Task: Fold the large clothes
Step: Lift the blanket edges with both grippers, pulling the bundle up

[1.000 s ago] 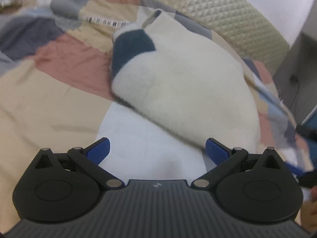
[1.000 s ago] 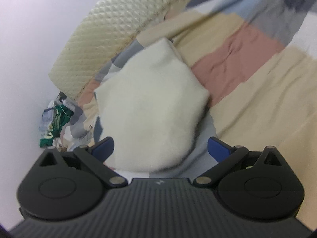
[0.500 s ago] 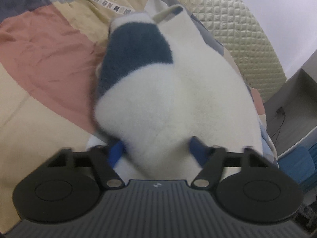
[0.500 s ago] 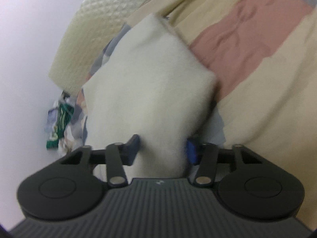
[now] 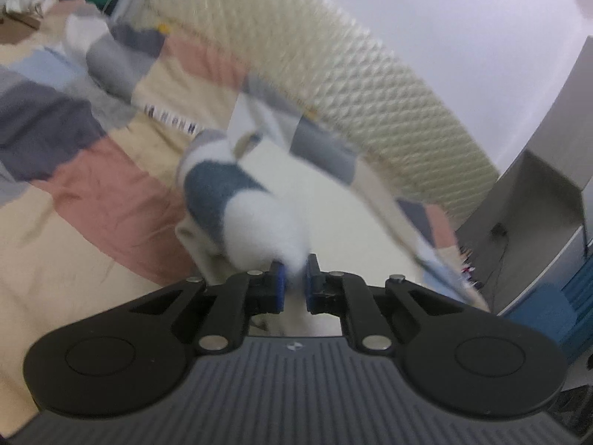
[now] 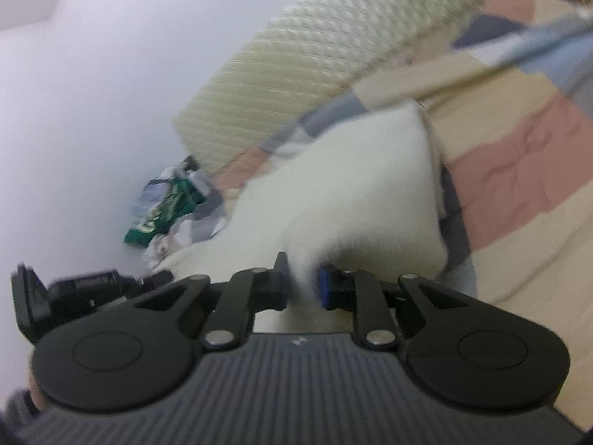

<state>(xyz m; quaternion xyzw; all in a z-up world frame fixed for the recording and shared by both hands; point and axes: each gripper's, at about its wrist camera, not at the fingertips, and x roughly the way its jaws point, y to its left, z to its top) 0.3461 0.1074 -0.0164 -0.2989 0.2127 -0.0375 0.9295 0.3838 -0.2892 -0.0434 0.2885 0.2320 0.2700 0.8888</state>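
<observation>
Fleece garment (image 5: pixel 259 218), white with a navy band, on patchwork quilt (image 5: pixel 92 193).
Left gripper (image 5: pixel 294 283) clamps one corner; right gripper (image 6: pixel 302 282), jaws closing, pinches another, ready for folding.

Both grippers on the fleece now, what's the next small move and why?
Probably lift and spread the two grips apart. The left gripper is shut on the white fleece garment; the right gripper is closing on it too, while its bulk lies bunched on the patchwork bedspread.
</observation>
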